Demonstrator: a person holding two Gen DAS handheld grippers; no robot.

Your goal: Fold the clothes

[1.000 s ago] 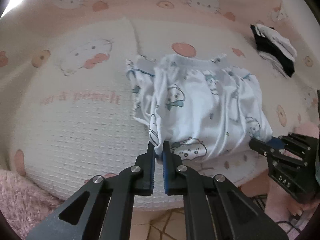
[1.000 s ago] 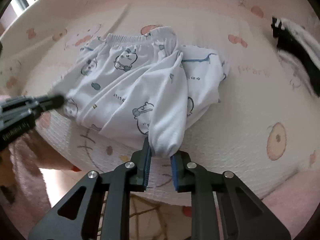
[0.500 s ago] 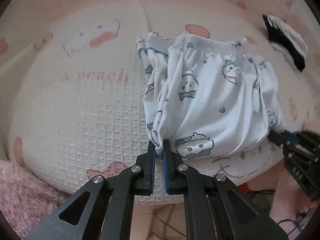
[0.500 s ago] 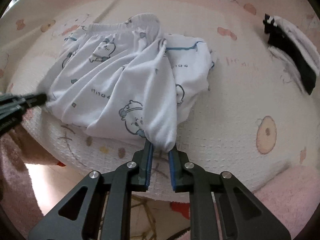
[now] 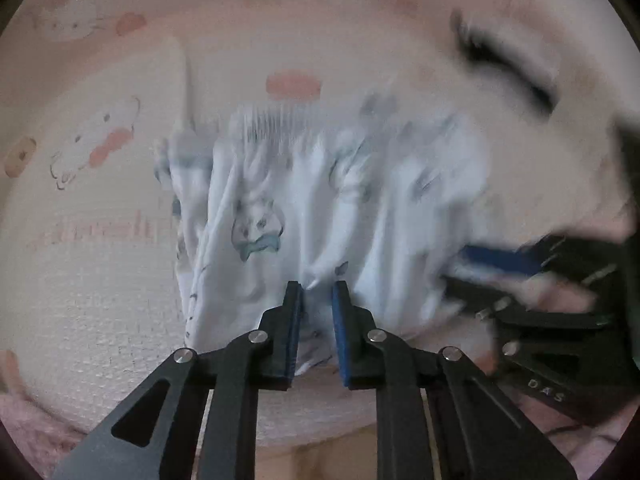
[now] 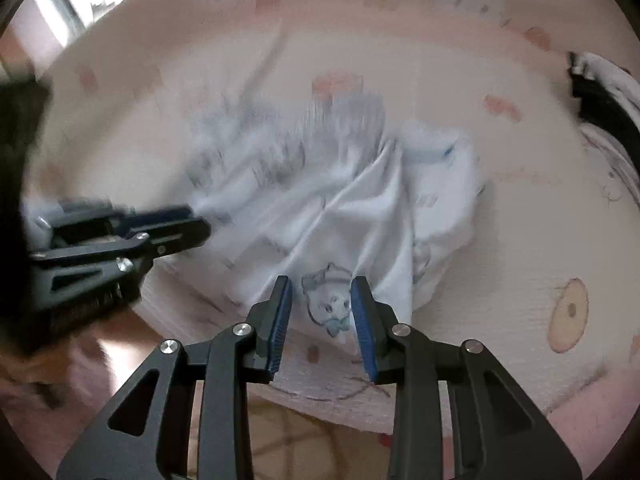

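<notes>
A pair of white children's pants (image 5: 304, 208) with blue cartoon prints lies bunched on the pink bedspread (image 5: 100, 272); it also shows in the right wrist view (image 6: 344, 216). My left gripper (image 5: 318, 286) is open, its jaws a little apart over the near hem, holding nothing. My right gripper (image 6: 322, 284) is open wider over the near leg end with a cartoon print between its pads. Each gripper shows blurred in the other's view, the right gripper (image 5: 500, 264) and the left gripper (image 6: 176, 228).
A black and white folded garment (image 6: 604, 96) lies at the far right of the bed, blurred in the left wrist view (image 5: 504, 68). The bed's near edge and tiled floor (image 6: 296, 436) lie below the grippers. A pink fluffy cover (image 5: 28, 424) hangs at the lower left.
Both grippers have opened and let go of the pant leg ends, which now lie on the bed. Both views are blurred from motion and the grippers sit closer over the pants.
</notes>
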